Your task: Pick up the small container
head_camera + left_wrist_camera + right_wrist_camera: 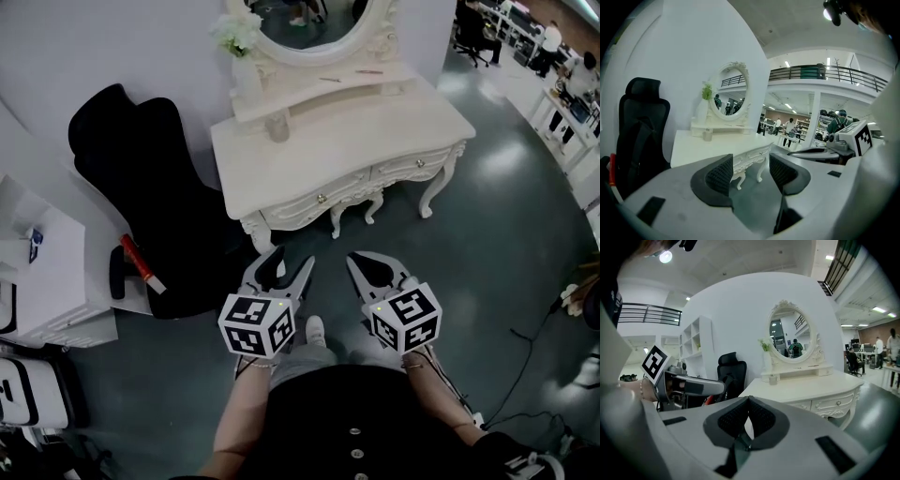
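Small container (277, 127) stands on the white surface (375, 141), toward its left back part, just in front of the low raised shelf that carries the oval mirror (314, 23). It sits upright and alone, with bare top around it, and it looks pale and short; no finer detail can be made out. Left of the mirror on that same shelf you have a white vase of pale flowers (236, 30). Your left hand-held gripper (292, 259) is out in front of the surface, over the dark floor (487, 272) and well apart from the container, with its jaws spread and nothing between the ribbed pads. Your right hand-held gripper (373, 266) is beside it, also short of the surface's front edge, and its jaws are brought together at the tips with nothing caught in them. Both point toward the drawers and curved legs at the front of the surface. To the left of the surface stands a black chair (150, 187), with a red and white tube (141, 263) lying at its near edge.
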`<action>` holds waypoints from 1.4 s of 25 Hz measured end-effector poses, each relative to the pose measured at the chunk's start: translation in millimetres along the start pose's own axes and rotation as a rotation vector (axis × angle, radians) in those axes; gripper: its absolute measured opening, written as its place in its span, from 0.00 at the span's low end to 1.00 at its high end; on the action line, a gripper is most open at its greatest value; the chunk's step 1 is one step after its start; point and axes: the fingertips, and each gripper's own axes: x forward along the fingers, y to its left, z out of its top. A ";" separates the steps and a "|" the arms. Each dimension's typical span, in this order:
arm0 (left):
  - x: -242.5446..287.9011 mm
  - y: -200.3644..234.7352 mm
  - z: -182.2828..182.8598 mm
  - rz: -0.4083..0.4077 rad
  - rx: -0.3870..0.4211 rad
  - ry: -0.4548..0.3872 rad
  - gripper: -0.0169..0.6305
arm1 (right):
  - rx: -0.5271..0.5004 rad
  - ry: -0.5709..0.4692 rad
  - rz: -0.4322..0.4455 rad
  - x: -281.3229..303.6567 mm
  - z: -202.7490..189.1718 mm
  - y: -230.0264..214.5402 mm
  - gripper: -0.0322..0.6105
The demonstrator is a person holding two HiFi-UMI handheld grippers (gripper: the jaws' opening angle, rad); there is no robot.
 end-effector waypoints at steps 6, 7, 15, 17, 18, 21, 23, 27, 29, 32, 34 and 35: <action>20.4 53.2 33.0 -0.023 0.018 -0.019 0.37 | -0.028 0.002 -0.024 54.9 26.4 -4.8 0.05; 25.0 61.7 36.4 -0.027 0.018 -0.017 0.37 | -0.029 0.005 -0.030 63.5 29.3 -7.5 0.05; 52.7 102.5 47.7 -0.080 0.005 0.002 0.37 | -0.033 0.027 -0.058 115.0 45.1 -14.3 0.05; 57.3 109.0 48.6 -0.087 -0.003 0.003 0.37 | -0.033 0.035 -0.064 122.0 45.8 -15.6 0.05; 59.4 112.1 47.9 -0.090 -0.006 0.006 0.37 | -0.033 0.041 -0.068 125.0 44.7 -16.6 0.05; 65.9 118.6 41.9 -0.103 -0.021 0.020 0.37 | -0.025 0.062 -0.082 131.3 37.0 -21.9 0.05; 71.0 123.5 38.7 -0.109 -0.029 0.033 0.37 | -0.020 0.072 -0.087 136.9 34.5 -26.1 0.05; 81.2 134.4 39.8 -0.108 -0.046 0.047 0.37 | -0.014 0.085 -0.086 151.5 38.3 -33.9 0.05; 87.6 140.1 41.5 -0.103 -0.049 0.049 0.37 | -0.011 0.083 -0.081 159.7 42.3 -38.6 0.05; 99.0 151.2 44.3 -0.087 -0.060 0.049 0.37 | -0.026 0.096 -0.063 174.6 45.3 -46.2 0.05; 108.7 159.5 47.4 -0.076 -0.072 0.050 0.37 | -0.044 0.110 -0.046 186.9 48.2 -52.1 0.05; 114.5 163.4 50.2 -0.072 -0.073 0.050 0.37 | -0.049 0.112 -0.037 193.9 51.1 -55.5 0.05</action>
